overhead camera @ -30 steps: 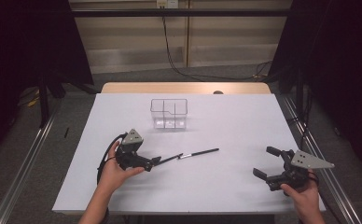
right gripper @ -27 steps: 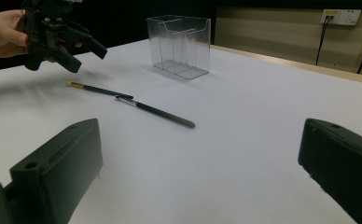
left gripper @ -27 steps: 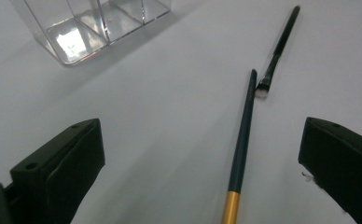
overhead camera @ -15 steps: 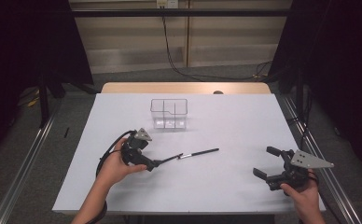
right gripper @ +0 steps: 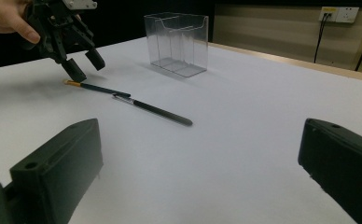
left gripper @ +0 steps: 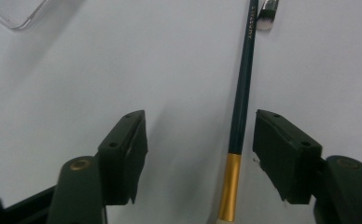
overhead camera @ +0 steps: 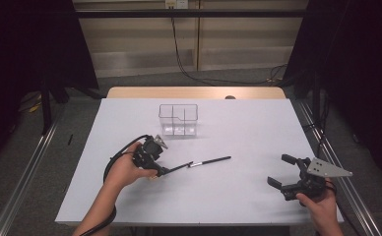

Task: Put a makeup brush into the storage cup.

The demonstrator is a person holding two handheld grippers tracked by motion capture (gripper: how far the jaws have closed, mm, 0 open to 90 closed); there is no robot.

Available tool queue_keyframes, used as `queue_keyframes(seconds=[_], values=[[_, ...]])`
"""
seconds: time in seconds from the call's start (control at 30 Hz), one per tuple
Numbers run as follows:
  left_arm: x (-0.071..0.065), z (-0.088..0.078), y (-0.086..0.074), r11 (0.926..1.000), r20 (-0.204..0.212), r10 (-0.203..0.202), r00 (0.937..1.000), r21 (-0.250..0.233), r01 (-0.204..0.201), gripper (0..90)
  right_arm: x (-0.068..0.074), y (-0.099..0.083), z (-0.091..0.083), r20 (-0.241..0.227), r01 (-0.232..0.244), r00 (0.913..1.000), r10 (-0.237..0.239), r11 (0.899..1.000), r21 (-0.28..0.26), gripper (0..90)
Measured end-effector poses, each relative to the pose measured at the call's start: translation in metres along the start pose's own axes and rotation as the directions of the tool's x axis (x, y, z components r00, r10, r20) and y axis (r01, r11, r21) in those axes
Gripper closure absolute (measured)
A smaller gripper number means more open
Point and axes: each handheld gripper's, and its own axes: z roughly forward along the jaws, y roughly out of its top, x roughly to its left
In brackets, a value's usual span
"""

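Since the earlier high-view frames the left gripper (overhead camera: 155, 166) has crept a little along the table (overhead camera: 258, 196) toward the pencil (left gripper: 242, 112), and its jaws have just been closing; the right gripper (overhead camera: 283, 173) has kept its place near the table's right front corner. In the left gripper view the dark green pencil now lies flat on the white surface between the two black jaws, running lengthwise away from the camera, its gold band nearest and its far end almost meeting the clip end of a black pen (overhead camera: 209, 161). The pencil sits close beside the jaw on the right of that view, with a wide gap to the other jaw; neither pad presses on it yet, so the jaws stand part-way apart with nothing pinched. The coming pinch therefore turns on the pencil's long axis lying across the closing line, which looks well set. The left hand (overhead camera: 125, 169) is much the nearer to the pencil. The right gripper's jaws are spread wide and empty. A clear compartmented box (overhead camera: 178, 118) stands farther back, well apart from the pencil
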Motion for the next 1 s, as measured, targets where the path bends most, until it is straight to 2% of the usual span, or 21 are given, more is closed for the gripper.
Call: queue_keyframes(seconds=[0.03,0.1,0.23,0.33,0.4,0.43,0.6,0.63,0.67,0.7,0.87,0.93,1.0], values=[[0.001,0.0,0.002,0.9998,0.009,0.011,0.9999,0.015,-0.011,38.6,0.0,0.0,0.0,0.002,-0.002,1.0,0.002,1.0,0.0,0.0],[0.0,0.001,0.003,0.9998,0.019,0.003,0.9998,0.018,-0.004,42.9,0.0,0.0,0.0,0.0,-0.002,1.0,0.002,1.0,0.0,0.0],[0.0,0.004,0.01,0.9976,0.03,0.042,0.9986,0.053,-0.044,46.8,0.0,0.0,0.0,0.0,0.002,1.0,-0.002,1.0,-0.001,0.0],[0.0,0.006,0.013,0.9952,0.032,0.057,0.9979,0.078,-0.059,51.8,-0.001,0.0,-0.001,-0.001,0.002,1.0,-0.002,1.0,-0.001,0.0],[0.0,0.008,0.013,0.9949,0.037,0.061,0.9975,0.078,-0.063,53.6,-0.001,0.0,-0.001,0.0,-0.001,1.0,0.001,1.0,0.001,0.0],[-0.001,0.01,0.014,0.9926,0.045,0.065,0.9968,0.099,-0.07,55.4,-0.001,0.0,-0.001,0.0,0.001,1.0,-0.001,1.0,0.003,0.0],[-0.002,0.013,0.015,0.9917,0.061,0.054,0.9967,0.113,-0.06,57.5,-0.001,0.0,-0.001,0.0,0.003,1.0,-0.003,1.0,0.001,0.0],[-0.002,0.013,0.016,0.9915,0.064,0.048,0.9968,0.118,-0.055,59.7,-0.002,0.0,-0.001,0.0,0.004,1.0,-0.004,1.0,0.001,0.0],[-0.002,0.012,0.016,0.9903,0.073,0.042,0.9965,0.129,-0.051,70.5,-0.002,0.0,-0.001,0.0,0.003,1.0,-0.003,1.0,0.001,0.0],[-0.001,0.011,0.016,0.9891,0.073,0.04,0.9966,0.138,-0.05,74.0,-0.002,0.0,-0.002,0.0,0.001,1.0,-0.001,1.0,0.0,0.0],[-0.003,0.013,0.019,0.9837,0.086,0.048,0.9951,0.169,-0.062,83.1,-0.002,0.0,-0.002,0.001,0.001,1.0,-0.001,1.0,0.001,0.0],[-0.003,0.013,0.021,0.9796,0.083,0.056,0.9949,0.188,-0.071,83.1,-0.002,0.0,-0.002,0.0,0.002,1.0,-0.002,1.0,0.002,0.0],[-0.002,0.014,0.023,0.9781,0.087,0.048,0.9951,0.198,-0.064,82.7,-0.002,0.0,-0.002,-0.003,0.003,1.0,-0.003,1.0,0.006,0.0]])
